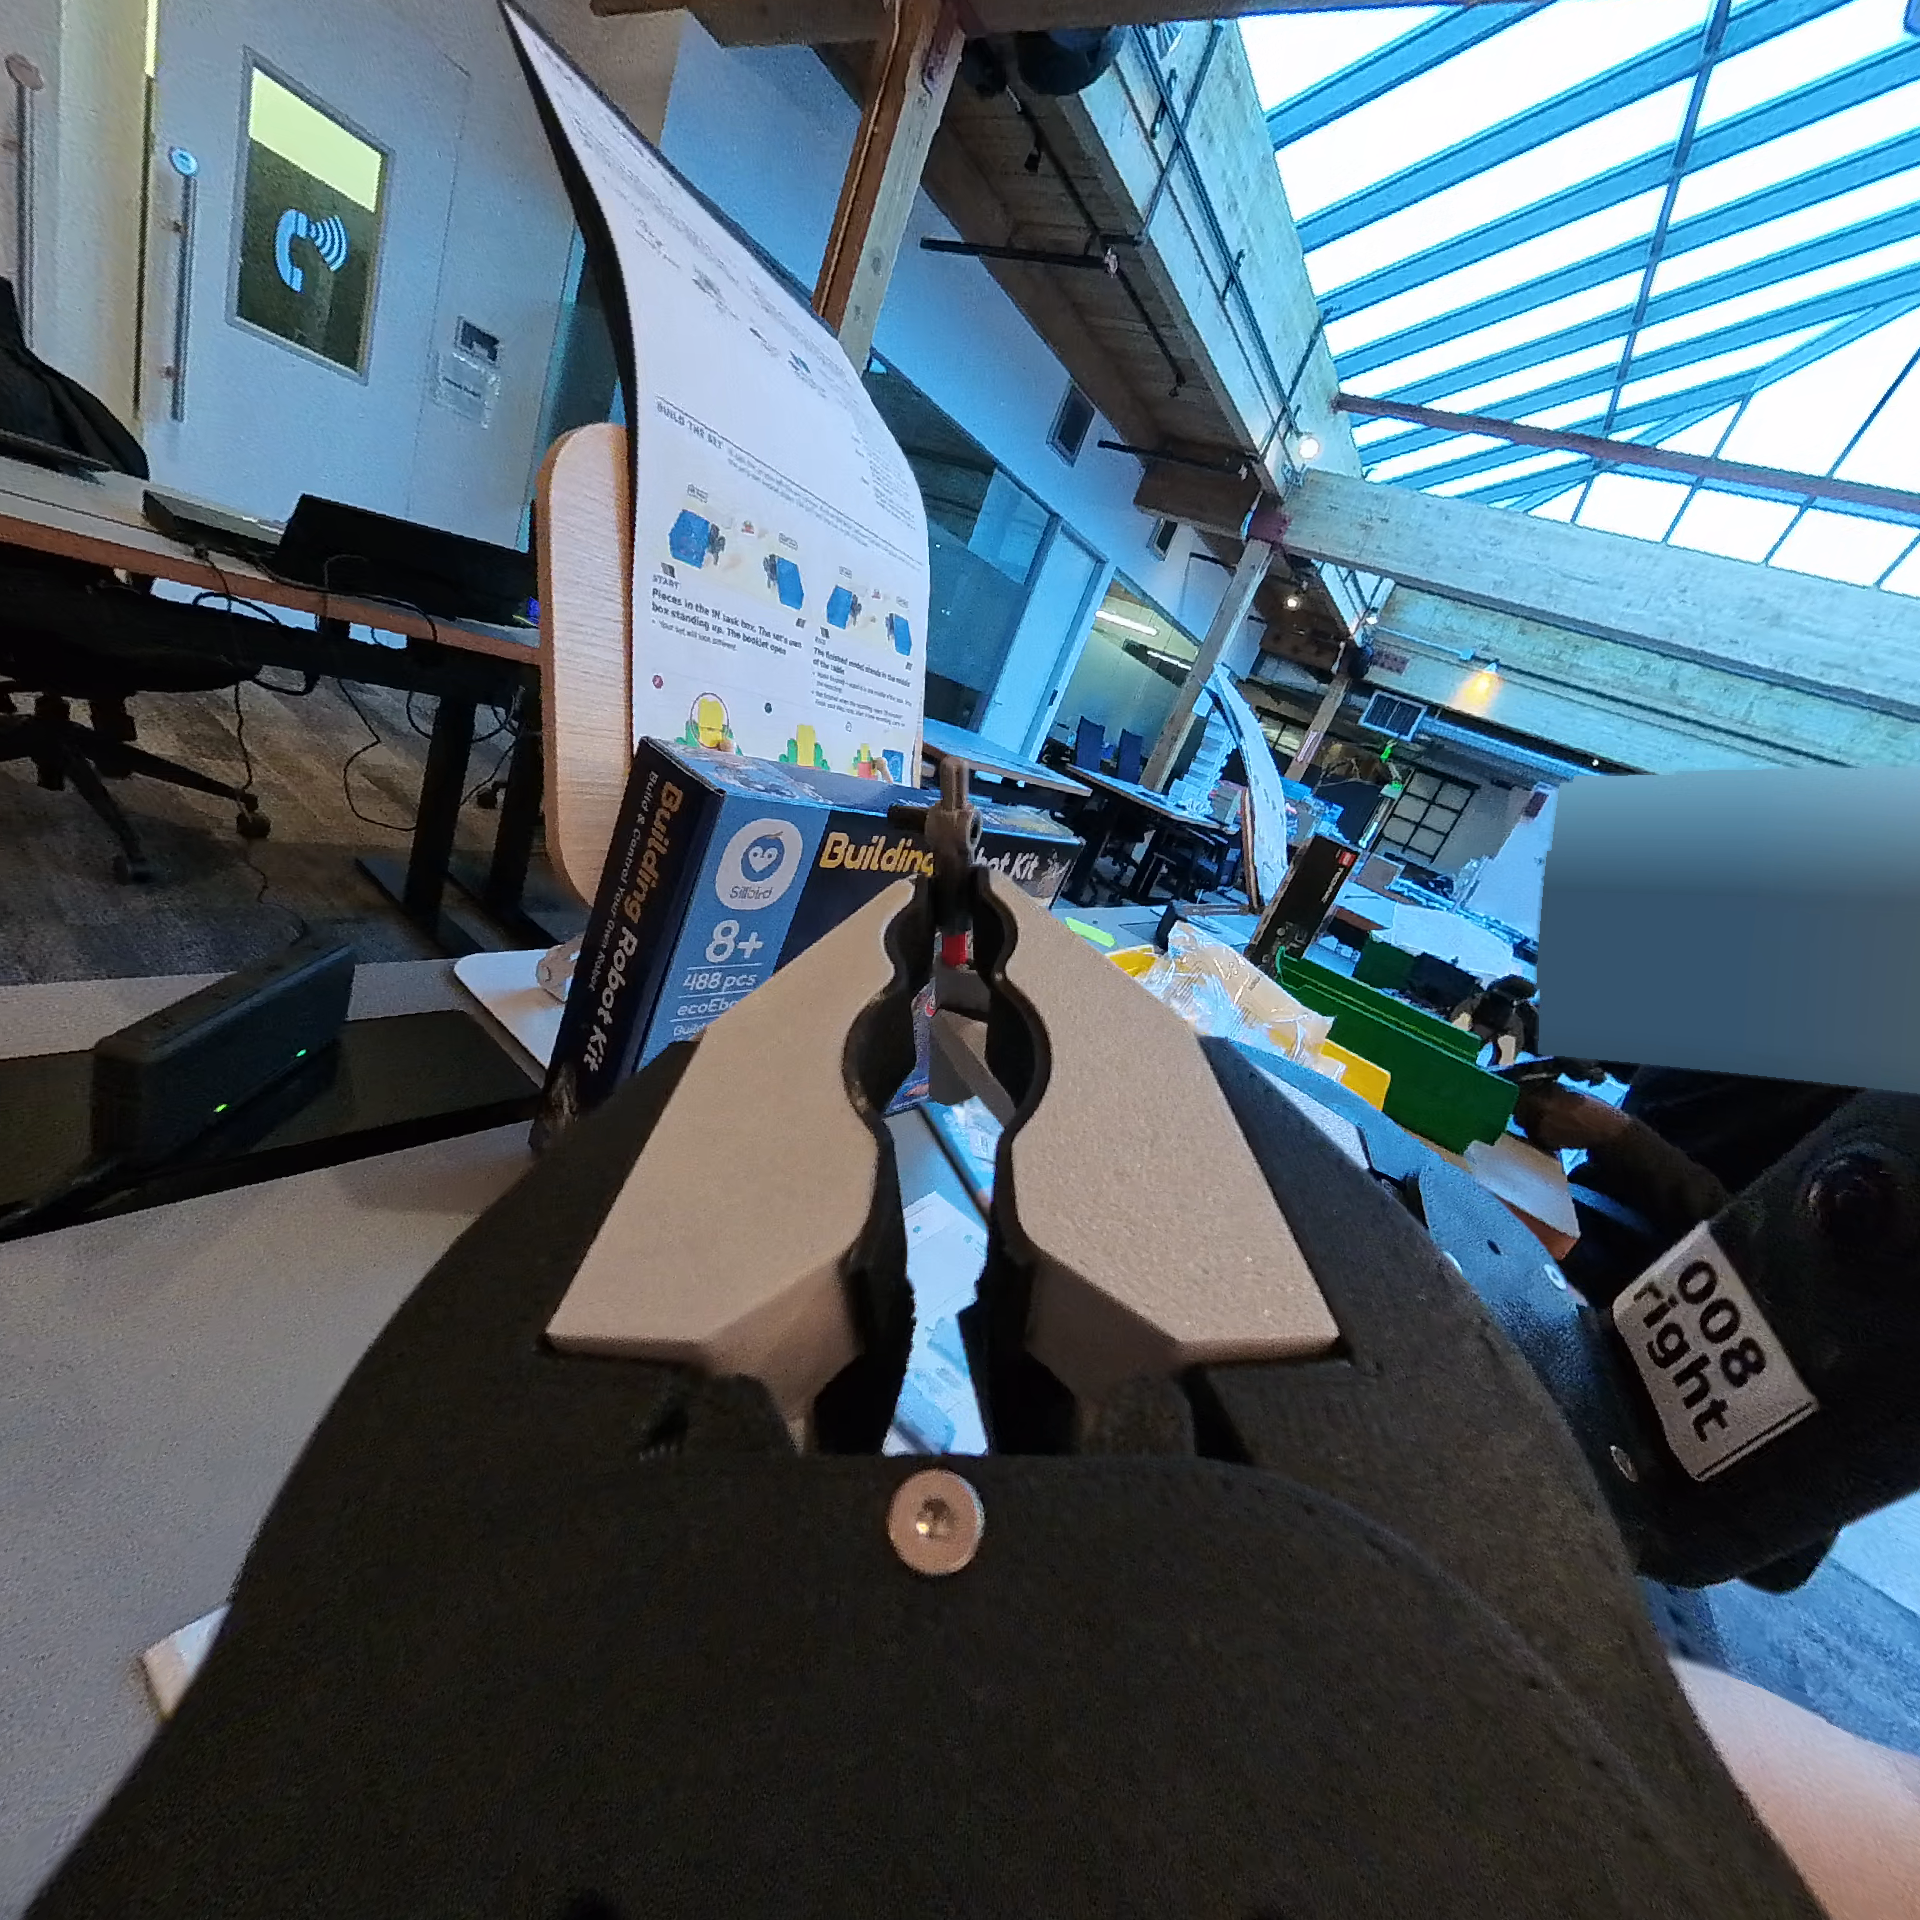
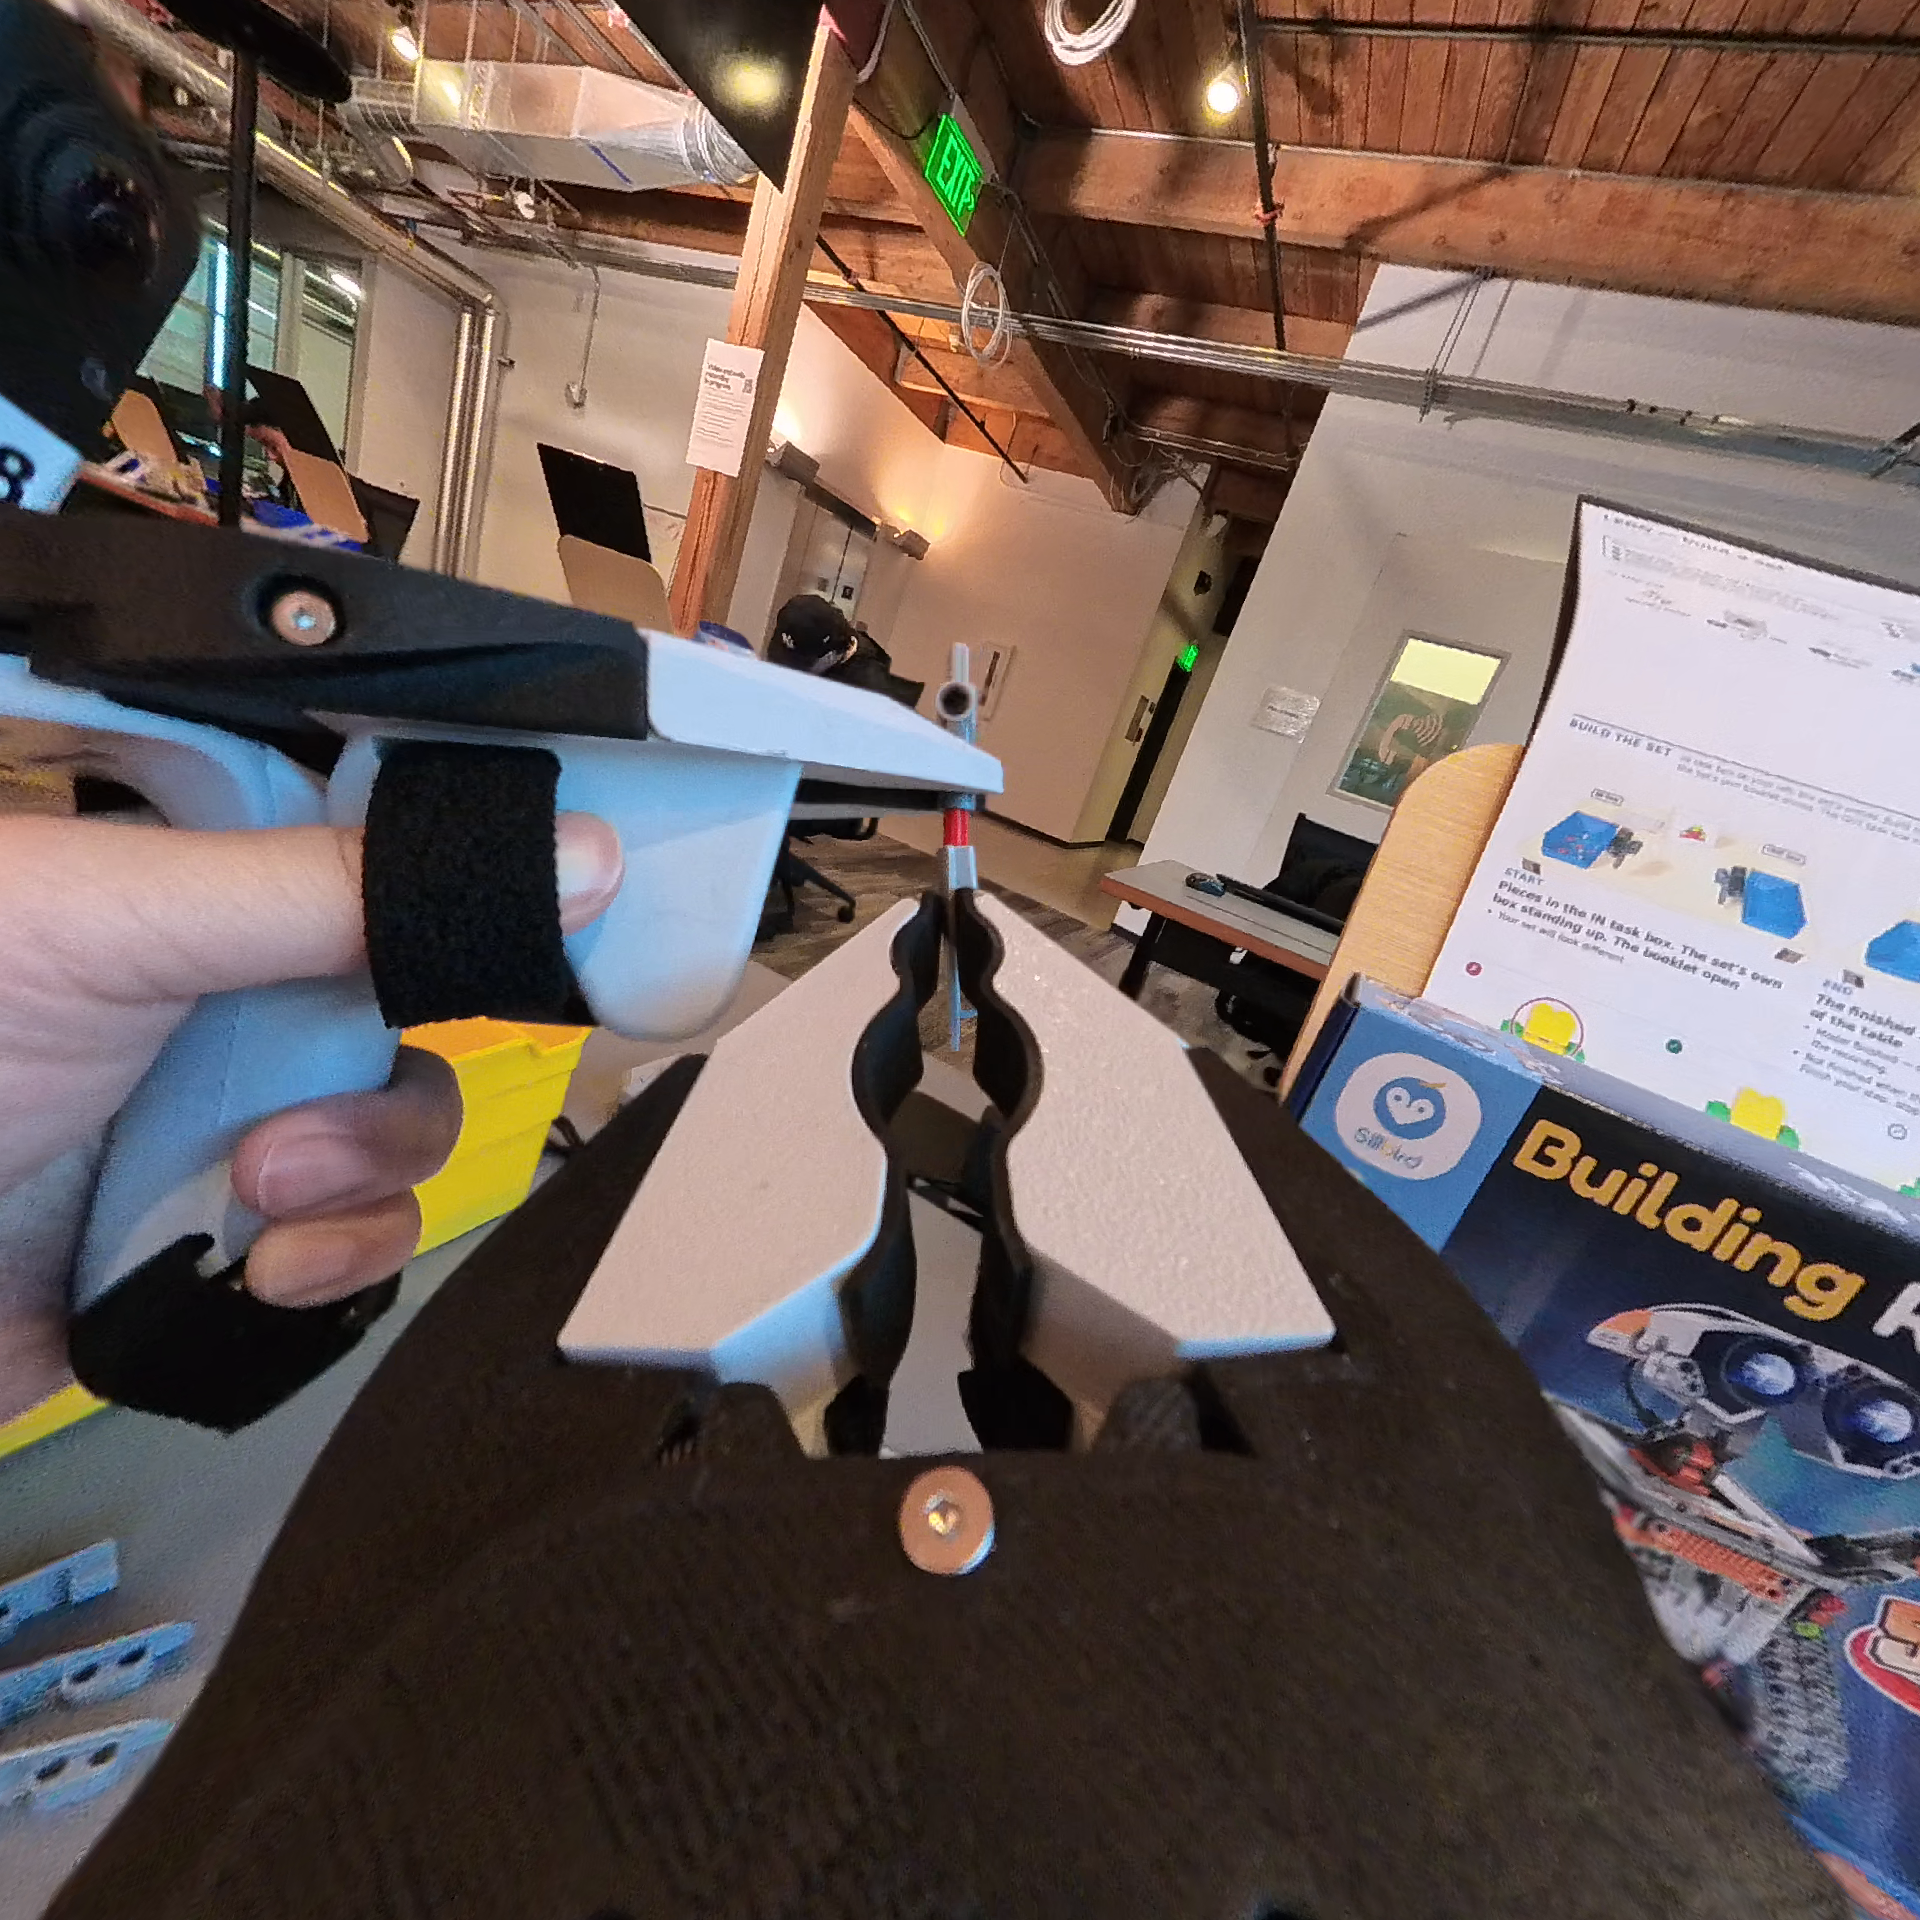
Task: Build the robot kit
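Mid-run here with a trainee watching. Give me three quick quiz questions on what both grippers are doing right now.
1. True or false: the left gripper is wide open.
2. What do both grippers pinch? A) a yellow bin B) a thin axle assembly with a red piece C) the blue kit box
3. Fill in: behind the blue kit box stands a white printed ____.

Key: 1 false, it is shut on the axle assembly, as is the right gripper. 2 B. 3 instruction sheet.

I'm getting bright, cool daylight from the skylight (image 1: 1621,260) far right in the left wrist view, blown out to white. In the right wrist view, warm ceiling spotlights (image 2: 1223,96) glare; edges bow fisheye-style, and the near hand (image 2: 208,997) is soft.
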Demonstrator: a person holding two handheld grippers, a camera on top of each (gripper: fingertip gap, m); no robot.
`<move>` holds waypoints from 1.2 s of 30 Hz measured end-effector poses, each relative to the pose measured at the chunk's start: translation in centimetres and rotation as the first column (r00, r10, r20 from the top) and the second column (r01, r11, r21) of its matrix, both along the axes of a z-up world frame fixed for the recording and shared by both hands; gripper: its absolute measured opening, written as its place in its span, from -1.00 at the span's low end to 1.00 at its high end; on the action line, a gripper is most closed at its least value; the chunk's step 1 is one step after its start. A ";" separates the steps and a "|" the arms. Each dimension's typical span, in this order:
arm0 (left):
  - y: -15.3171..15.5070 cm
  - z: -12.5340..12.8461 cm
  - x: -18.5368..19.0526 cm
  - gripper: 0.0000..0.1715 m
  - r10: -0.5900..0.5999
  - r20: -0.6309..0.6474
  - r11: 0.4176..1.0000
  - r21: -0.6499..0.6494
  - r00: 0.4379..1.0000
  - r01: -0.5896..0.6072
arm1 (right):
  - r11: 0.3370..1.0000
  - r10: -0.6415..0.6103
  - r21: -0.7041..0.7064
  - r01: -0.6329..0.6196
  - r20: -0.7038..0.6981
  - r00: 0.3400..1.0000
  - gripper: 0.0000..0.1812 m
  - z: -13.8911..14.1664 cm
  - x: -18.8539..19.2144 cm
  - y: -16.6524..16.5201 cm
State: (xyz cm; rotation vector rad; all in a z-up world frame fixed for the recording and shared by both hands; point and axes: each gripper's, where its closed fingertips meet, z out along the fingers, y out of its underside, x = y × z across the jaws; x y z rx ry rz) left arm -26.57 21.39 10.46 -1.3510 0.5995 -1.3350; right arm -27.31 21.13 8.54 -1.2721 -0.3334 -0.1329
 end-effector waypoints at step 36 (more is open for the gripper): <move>-0.3 0.2 0.0 -0.94 -0.012 0.005 1.000 0.011 1.000 0.012 | 0.998 -0.038 0.045 0.031 0.164 0.986 -1.00 0.4 0.0 -0.3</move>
